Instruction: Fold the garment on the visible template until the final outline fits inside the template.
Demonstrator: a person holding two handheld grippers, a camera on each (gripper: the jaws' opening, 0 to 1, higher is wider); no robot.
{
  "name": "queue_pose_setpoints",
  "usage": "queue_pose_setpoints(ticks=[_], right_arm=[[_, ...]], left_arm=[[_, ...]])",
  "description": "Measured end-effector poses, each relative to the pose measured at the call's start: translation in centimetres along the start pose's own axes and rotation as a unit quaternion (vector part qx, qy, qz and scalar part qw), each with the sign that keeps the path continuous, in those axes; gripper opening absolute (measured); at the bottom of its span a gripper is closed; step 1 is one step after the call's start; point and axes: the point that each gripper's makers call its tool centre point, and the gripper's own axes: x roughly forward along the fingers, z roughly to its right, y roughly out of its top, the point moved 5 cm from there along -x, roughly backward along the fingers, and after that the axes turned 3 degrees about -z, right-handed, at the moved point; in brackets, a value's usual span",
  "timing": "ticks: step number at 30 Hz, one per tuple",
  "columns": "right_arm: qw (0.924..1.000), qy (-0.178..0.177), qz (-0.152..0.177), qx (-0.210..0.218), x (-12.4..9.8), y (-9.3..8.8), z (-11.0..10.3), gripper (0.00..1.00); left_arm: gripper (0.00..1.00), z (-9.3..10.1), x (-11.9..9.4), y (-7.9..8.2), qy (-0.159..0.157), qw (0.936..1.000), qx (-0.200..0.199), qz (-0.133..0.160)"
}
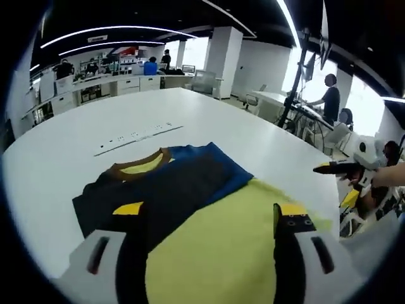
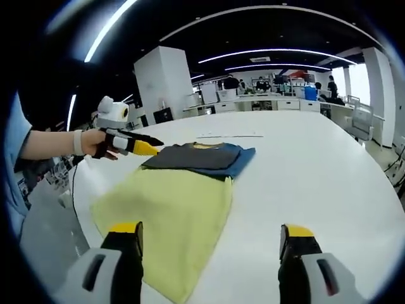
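I see no box, bin or tray here, just a big white desk carrying everything. On it lies the garment, a shirt folded into a rough rectangle: dark grey on top, a blue layer sticking out along one edge, a brown collar with yellow inside. It rests partly on a yellow-green sheet, which I take for the template; the shirt covers the sheet's far end and overhangs it on the far side, so its outline does not sit wholly inside.

In the left gripper view my left tool hangs low over the near part of the sheet, jaws wide apart and holding nothing. One yellow tip lies over the dark cloth, the other over the sheet's edge; I cannot tell whether either touches. My right tool comes in at the right edge, off the desk's side, well apart from the shirt.

In the right gripper view the right tool stands with its jaws spread wide, empty, one over the sheet's near corner and the other over bare desk. The shirt lies well beyond it. The left tool, in a hand, has its tips just beside the shirt's edge.

A white strip lies on the desk beyond the shirt.
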Motion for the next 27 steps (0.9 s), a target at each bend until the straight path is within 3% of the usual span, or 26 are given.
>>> queue_pose_setpoints(ticks=[11, 27], right_arm=[[0.9998, -0.005, -0.003, -0.016, -0.8, 0.5, -1.2, 0.88], [0.9994, -0.019, -0.015, -0.024, -2.2, -0.5, -2.2, 0.86]], left_arm=[[0.74, -1.3, -6.4, -4.5, 0.028, 0.9985, -0.045, 0.008], [0.72, -1.3, -11.3, -8.2, 0.041, 0.9974, -0.059, 0.003]])
